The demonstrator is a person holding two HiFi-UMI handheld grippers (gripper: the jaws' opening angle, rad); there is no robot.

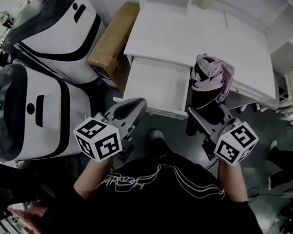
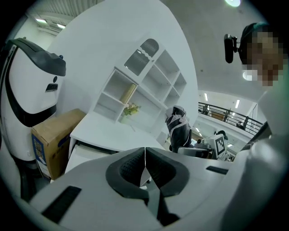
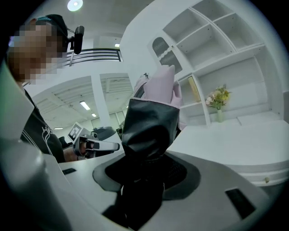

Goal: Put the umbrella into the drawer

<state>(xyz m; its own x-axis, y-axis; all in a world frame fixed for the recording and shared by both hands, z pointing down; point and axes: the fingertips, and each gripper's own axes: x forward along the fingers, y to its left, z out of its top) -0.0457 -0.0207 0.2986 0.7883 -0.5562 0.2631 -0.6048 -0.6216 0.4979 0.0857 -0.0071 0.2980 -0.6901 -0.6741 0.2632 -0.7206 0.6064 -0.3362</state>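
Note:
A folded umbrella (image 1: 208, 88), black below and pale pink on top, stands upright in my right gripper (image 1: 199, 115), whose jaws are shut on its black lower part (image 3: 146, 135). It hangs in front of the white desk, just right of the open white drawer (image 1: 156, 87), which is empty. My left gripper (image 1: 132, 108) is shut with nothing in it, its pads (image 2: 135, 169) touching, just in front of the drawer's front edge. The umbrella (image 2: 178, 128) and the right gripper show at the right of the left gripper view.
The white desk (image 1: 192, 39) carries a shelf unit with a small flower vase (image 3: 219, 106). A cardboard box (image 1: 111, 41) stands left of the desk. Two large white and black machines (image 1: 52, 27) fill the left side. Chair legs stand at the far right.

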